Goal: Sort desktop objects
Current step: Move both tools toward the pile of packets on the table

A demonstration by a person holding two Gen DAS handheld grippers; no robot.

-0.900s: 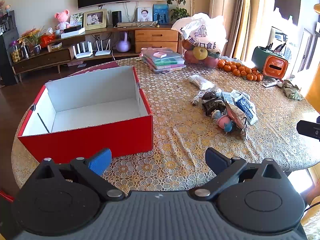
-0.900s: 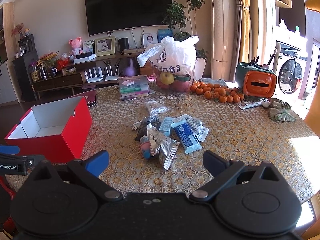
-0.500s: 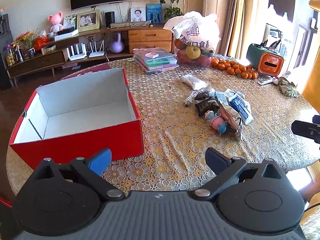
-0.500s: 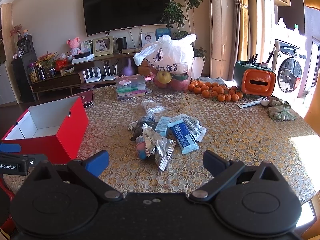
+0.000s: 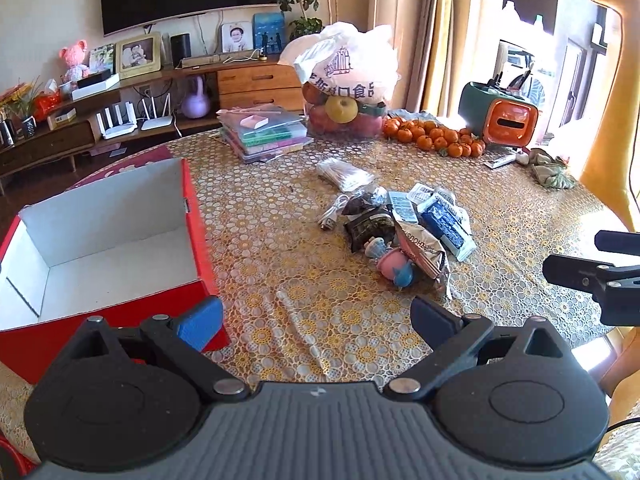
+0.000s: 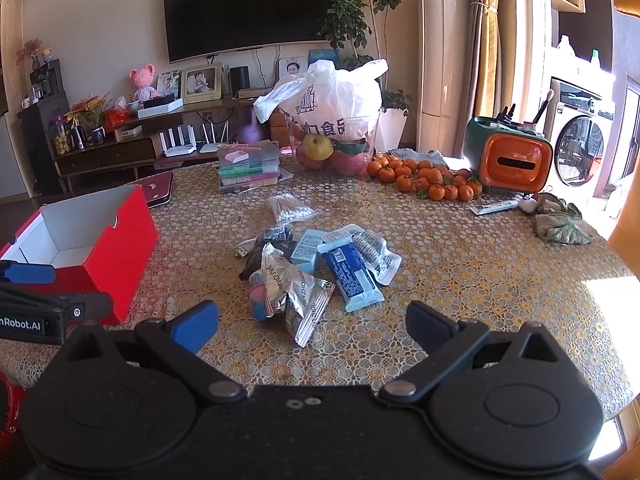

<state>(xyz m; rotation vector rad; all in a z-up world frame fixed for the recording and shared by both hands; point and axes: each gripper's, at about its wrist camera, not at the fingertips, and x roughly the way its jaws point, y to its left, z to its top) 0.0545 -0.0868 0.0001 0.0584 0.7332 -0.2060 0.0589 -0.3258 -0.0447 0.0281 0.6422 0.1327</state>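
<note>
L wrist view shows the inside of the red box (image 5: 104, 240) – white walls, nothing in it, open top, lower left of frame, long axis running from lower left toward upper right. R wrist view gives only its red side and part of the interior, at left-centre of frame (image 6: 100, 240). R view alone shows the washing machine (image 6: 580, 152) at far right and the full TV (image 6: 252, 4) at top centre.

Left claw (image 5: 316, 320) sits low in the frame, fingers spread wide apart, nothing between them, hovering over the surface (image 5: 280, 208) just beside the box's near corner. It points toward the pile of small items at frame centre. Right claw (image 6: 312, 322) is likewise wide apart and holding nothing, level, aimed at the same pile. Each view catches the other claw at its edge: R one at right-centre of the L view, L one at lower left of the R view.

Pile, centre of both frames: silver foil packet (image 6: 296, 292) nearest, long axis roughly upper left to lower right; blue packet (image 6: 350, 276) beside it, same slant; pink-and-blue toy (image 5: 394, 264) touching the foil packet; white cable (image 5: 332, 216) at the pile's left edge; clear bag of cotton swabs (image 6: 290, 208) lying further back. Oranges (image 6: 424, 180) and a white plastic bag of fruit (image 6: 332, 120) are well apart, upper centre-right.
</note>
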